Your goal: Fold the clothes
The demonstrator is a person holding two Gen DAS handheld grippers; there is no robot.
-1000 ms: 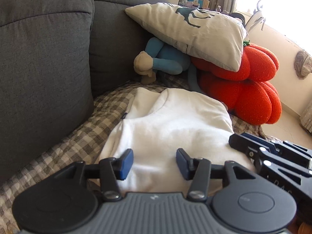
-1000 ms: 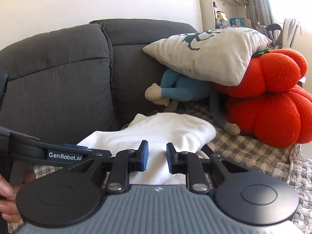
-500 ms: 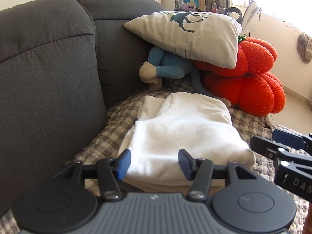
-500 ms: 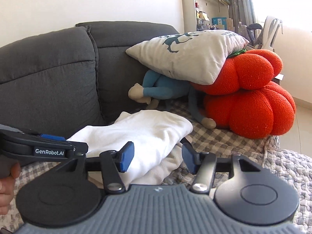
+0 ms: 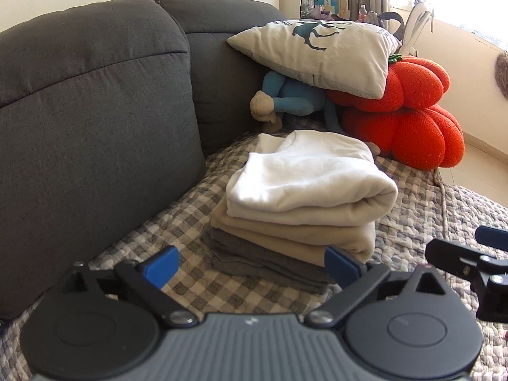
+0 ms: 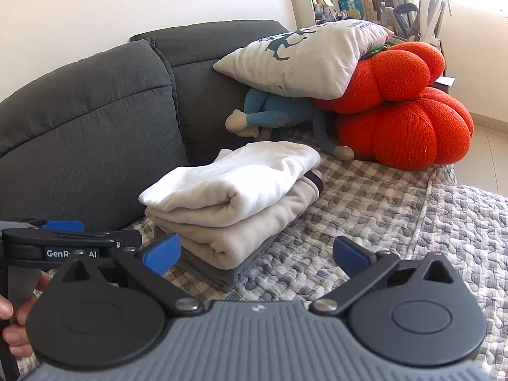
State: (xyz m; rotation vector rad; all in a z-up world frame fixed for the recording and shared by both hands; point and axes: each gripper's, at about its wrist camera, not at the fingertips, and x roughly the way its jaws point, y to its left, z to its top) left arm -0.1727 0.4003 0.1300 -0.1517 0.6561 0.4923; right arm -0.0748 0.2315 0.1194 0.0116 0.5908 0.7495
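— Now that both claws are pulling back, where is the white garment (image 5: 312, 174) sitting?
— Atop the folded stack on the checked sofa cover (image 5: 190, 222); left gripper (image 5: 250, 263) and right gripper (image 6: 255, 252) are spreading wider, gripping nothing.

My left gripper (image 5: 250, 265) and my right gripper (image 6: 255, 252) are black with bright blue fingertips (image 5: 160, 265) and gray ribbed bodies. The soft folded white top (image 5: 311, 174) lies on a folded tan piece of clothing (image 5: 295, 231), and under that is a folded dark gray one (image 5: 263, 260). They sit on a quilted blanket with gray and cream checks (image 5: 197, 222). Behind the pile is the dark gray cloth sofa (image 5: 95, 111). Past the pile are two fuzzy orange pumpkin cushions (image 5: 403, 120), a blue stuffed toy with tan hands (image 5: 285, 101), and a cream pillow with a dark teal drawing (image 5: 317, 50).
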